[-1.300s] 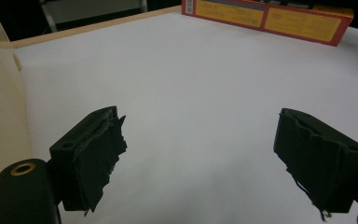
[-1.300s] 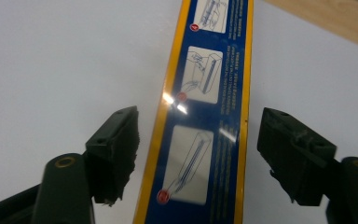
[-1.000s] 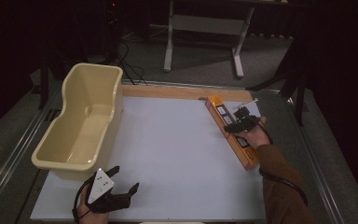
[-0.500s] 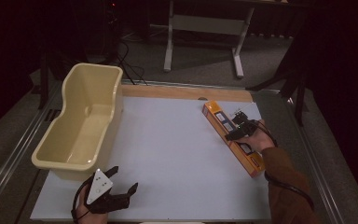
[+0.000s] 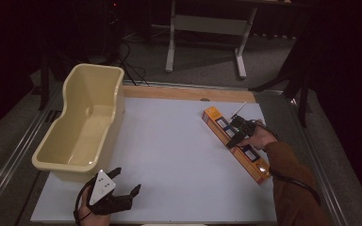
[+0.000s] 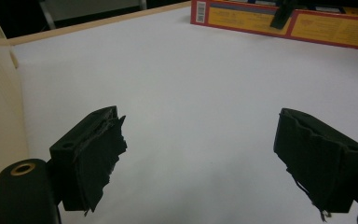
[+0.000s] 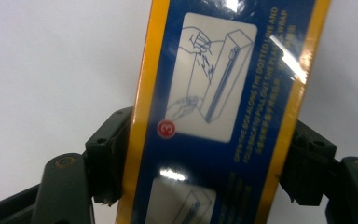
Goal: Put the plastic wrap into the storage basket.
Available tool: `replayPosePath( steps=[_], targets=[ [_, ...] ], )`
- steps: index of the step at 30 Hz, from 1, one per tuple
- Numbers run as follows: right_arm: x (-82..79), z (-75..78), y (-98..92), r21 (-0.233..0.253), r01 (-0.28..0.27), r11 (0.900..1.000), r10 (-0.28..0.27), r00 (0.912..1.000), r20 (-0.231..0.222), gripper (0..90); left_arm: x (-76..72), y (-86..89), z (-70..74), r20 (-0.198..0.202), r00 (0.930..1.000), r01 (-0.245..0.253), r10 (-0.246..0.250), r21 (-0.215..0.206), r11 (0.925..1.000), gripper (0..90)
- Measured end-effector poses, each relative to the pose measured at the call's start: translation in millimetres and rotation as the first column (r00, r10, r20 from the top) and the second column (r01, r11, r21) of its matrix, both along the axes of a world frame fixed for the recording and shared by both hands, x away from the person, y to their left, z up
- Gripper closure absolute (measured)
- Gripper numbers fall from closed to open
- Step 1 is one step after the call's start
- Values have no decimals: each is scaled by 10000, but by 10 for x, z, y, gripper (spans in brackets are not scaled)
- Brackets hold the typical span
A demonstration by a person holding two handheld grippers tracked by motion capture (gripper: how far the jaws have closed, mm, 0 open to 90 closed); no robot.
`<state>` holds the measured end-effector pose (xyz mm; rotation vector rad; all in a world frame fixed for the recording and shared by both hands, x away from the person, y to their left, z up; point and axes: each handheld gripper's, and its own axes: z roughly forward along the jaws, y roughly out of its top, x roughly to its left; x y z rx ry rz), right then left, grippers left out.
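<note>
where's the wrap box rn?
In the high view the wrap box lies diagonally on the right side of the white table, between the right gripper's jaws, far from the tub at left.

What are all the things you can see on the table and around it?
Long box: one, orange and blue, right side of the table, lying flat and slanted.
Tub: one, cream yellow, left side of the table, nothing in it.
Table: one, white top with a wooden far edge.
Metal stand: one, grey, on the floor beyond the table.
Left gripper: one, black, near edge of the table, jaws wide apart, holding nothing.
Right gripper: one, black, jaws on either side of the long box.
</note>
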<state>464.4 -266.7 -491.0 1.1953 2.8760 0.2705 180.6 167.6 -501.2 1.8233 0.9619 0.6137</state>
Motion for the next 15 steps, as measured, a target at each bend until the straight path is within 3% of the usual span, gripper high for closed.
replayPosePath(
  steps=[6,8,12,15],
  targets=[
    [42,-75,98,-783,15,9969,-41,9995,-329,343,-10,7,5,40,10000,-20,20,-16,10000,152],
    [50,-48,131,-1046,440,9935,-492,9976,-477,375,-10,10,4,10,10000,-49,49,-38,10000,152],
    [49,-39,148,-1112,637,9918,-700,9961,-536,387,-11,16,7,46,10000,-62,62,-31,10000,153],
    [17,-15,156,-761,825,9937,-881,9934,-736,398,-9,18,5,32,10000,-91,91,-46,9999,153]
  ],
)
